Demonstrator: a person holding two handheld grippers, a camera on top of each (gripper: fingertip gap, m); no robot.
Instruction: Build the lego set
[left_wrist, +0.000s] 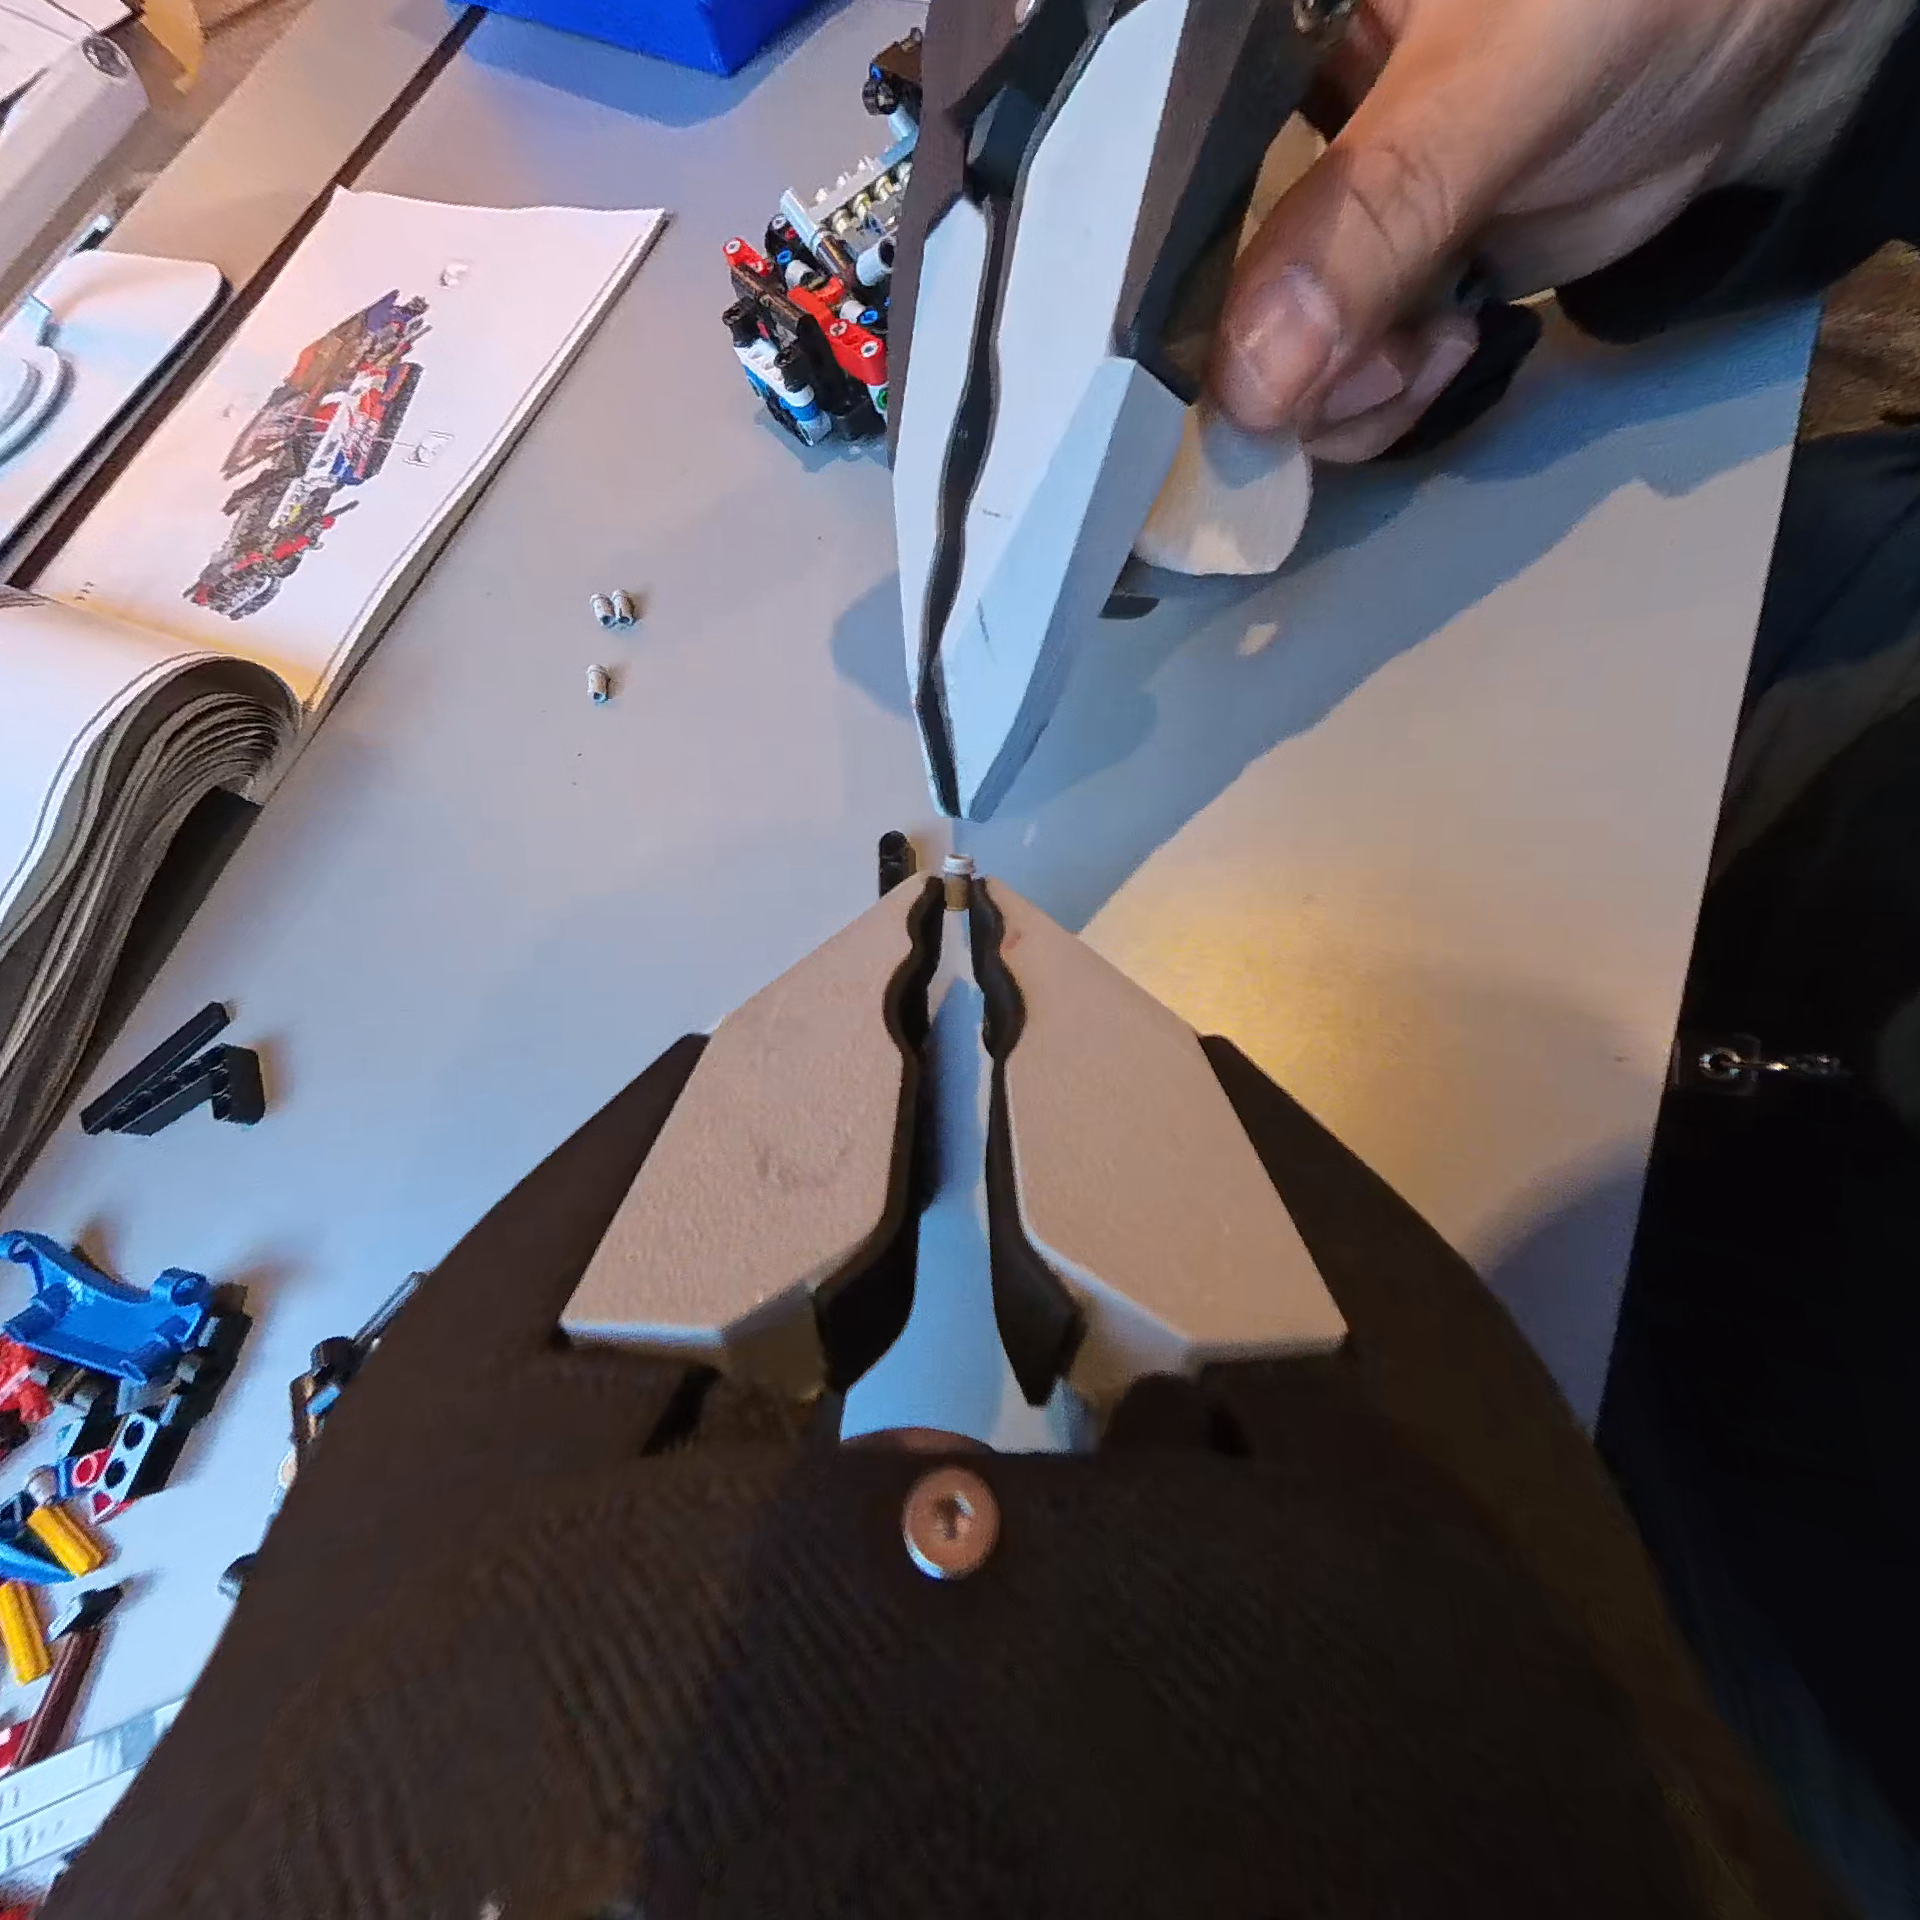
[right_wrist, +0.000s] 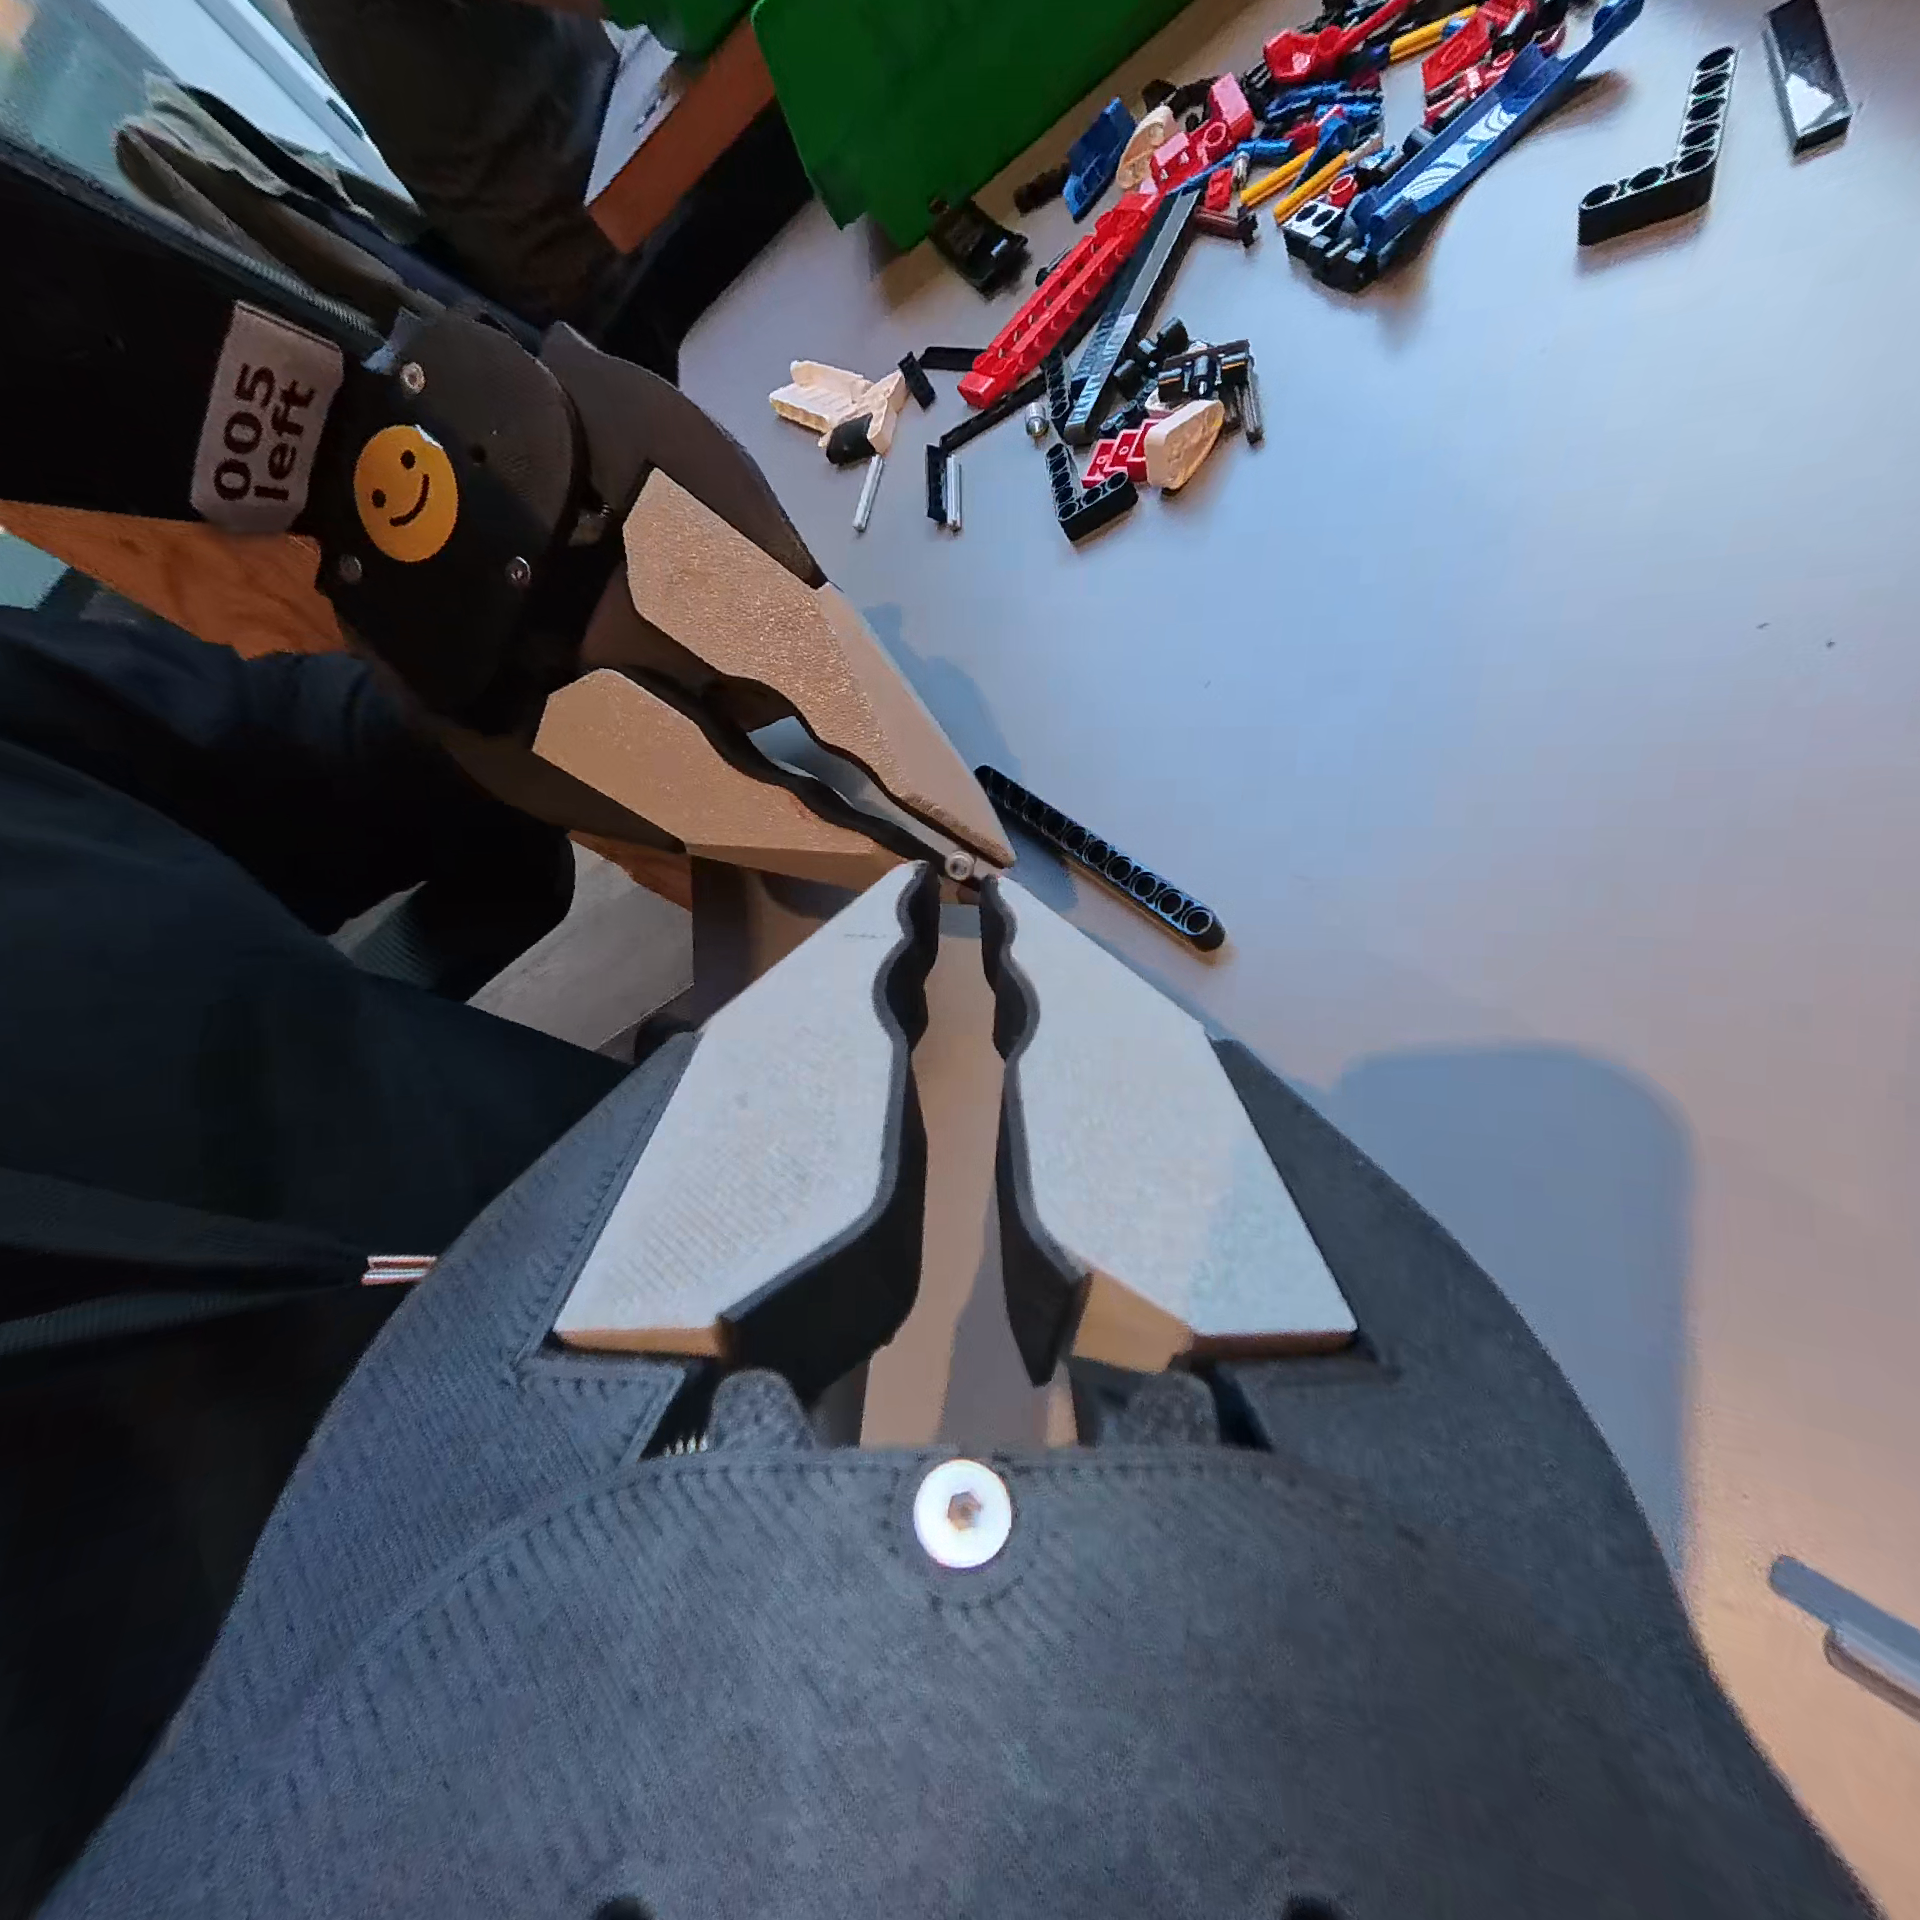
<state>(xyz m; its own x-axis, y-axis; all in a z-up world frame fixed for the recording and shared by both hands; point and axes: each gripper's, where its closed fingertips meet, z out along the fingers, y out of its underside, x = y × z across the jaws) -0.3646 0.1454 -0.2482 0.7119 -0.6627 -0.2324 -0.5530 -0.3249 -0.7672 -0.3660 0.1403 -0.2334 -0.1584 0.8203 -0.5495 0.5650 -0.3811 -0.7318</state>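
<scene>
My left gripper is shut on a small grey pin, which sticks out past its tips just above the grey table. My right gripper comes down from above, tip to tip with the left, with its jaws a narrow gap apart and nothing in them. In the right wrist view my right gripper points at the pin held by the left gripper. A long black beam lies on the table just behind; its end shows in the left wrist view.
An open instruction booklet lies at the left, with a partly built model behind it and small grey pins between. A black L-beam and a pile of loose parts lie nearby. The table edge is close. My left and right fingertips are right by each other.
</scene>
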